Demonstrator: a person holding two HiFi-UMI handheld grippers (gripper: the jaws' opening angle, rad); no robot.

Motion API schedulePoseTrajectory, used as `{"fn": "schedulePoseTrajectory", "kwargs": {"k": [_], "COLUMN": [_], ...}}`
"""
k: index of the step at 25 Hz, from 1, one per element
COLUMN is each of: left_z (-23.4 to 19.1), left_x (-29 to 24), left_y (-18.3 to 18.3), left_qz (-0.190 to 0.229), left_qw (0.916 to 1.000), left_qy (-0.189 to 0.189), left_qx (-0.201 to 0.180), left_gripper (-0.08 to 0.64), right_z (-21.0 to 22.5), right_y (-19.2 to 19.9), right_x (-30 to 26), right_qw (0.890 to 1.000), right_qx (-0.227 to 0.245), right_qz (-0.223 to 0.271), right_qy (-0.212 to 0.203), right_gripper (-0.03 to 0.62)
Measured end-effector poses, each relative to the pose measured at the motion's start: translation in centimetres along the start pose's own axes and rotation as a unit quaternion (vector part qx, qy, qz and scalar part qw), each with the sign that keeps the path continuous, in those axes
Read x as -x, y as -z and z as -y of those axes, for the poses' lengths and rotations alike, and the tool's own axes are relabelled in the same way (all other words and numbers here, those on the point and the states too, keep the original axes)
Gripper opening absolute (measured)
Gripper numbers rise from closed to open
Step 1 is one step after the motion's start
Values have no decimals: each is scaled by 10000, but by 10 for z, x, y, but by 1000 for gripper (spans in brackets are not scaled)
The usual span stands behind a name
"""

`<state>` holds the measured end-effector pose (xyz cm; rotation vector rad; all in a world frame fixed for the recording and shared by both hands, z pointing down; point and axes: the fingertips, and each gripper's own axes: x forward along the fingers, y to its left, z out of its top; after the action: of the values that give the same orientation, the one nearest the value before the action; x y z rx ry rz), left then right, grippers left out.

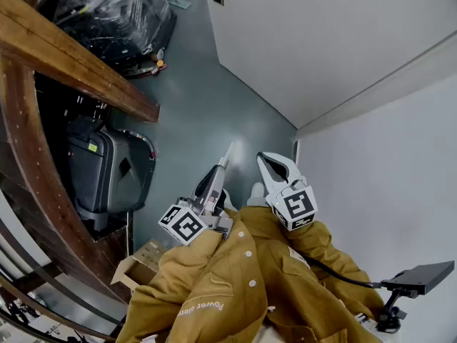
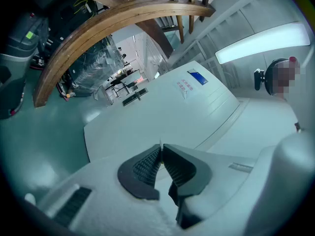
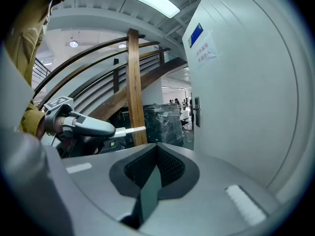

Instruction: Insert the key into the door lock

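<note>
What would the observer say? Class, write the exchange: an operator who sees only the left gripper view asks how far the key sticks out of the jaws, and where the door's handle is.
Operator: I see only a thin edge between my pads. Does the key stick out in front?
Observer: Yes. The right gripper view shows the key jutting out past the tips of the left gripper, which is shut on it.
Operator: My view shows the door but no handle. Where is it?
Observer: A dark handle plate sits near the edge of the white door. The key is well short of it and touches nothing.
</note>
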<state>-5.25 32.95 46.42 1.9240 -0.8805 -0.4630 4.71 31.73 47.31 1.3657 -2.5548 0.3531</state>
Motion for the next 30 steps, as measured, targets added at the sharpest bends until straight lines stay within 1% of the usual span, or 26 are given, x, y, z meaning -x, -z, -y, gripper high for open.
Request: {"fn": "schedulePoseTrajectory", "kwargs": {"k": [11, 15, 16, 17, 18, 19, 20, 22, 23, 24, 25, 26, 30], "left_z": [6, 7, 8, 9, 9, 9, 9, 9, 9, 10, 9, 8, -1], "left_x": [-3, -1, 0, 0, 1, 1, 2, 3, 4, 5, 5, 7, 11], "left_y": [4, 5, 4, 3, 3, 3, 3, 1, 0, -2, -4, -5, -14], "left_qz": [-36, -53, -73, -118, -196, -296, -396, -534, -574, -604, -630, -651, -699], "left_qw": [10000, 9999, 9996, 9988, 9967, 9928, 9865, 9684, 9593, 9521, 9475, 9451, 9423], "left_qy": [23, 10, -13, -60, -138, -252, -389, -631, -707, -757, -785, -800, -797], "left_qx": [-39, -157, -273, -475, -769, -1136, -1544, -2352, -2674, -2901, -3035, -3099, -3176], "left_gripper": [21, 23, 21, 21, 21, 21, 23, 21, 23, 23, 21, 22, 22], "right_z": [1, -4, -6, -7, -7, -8, -8, -7, -8, -8, -10, -11, -16], "right_y": [-3, -7, -8, -9, -10, -10, -10, -9, -9, -9, -9, -9, -9], "right_x": [4, 4, 3, 3, 3, 2, 2, 1, 1, 0, -1, -1, -9], "right_qw": [10000, 9995, 9993, 9993, 9993, 9993, 9993, 9992, 9993, 9993, 9993, 9994, 9994], "right_qx": [15, -165, -189, -192, -190, -196, -209, -228, -233, -236, -239, -245, -298], "right_qz": [34, 174, 202, 215, 220, 227, 239, 259, 257, 243, 224, 209, 195], "right_qy": [-37, -209, -239, -247, -240, -228, -215, -185, -173, -164, -153, -136, -21], "right_gripper": [5, 5, 6, 6, 6, 6, 6, 6, 6, 6, 6, 6, 6]}}
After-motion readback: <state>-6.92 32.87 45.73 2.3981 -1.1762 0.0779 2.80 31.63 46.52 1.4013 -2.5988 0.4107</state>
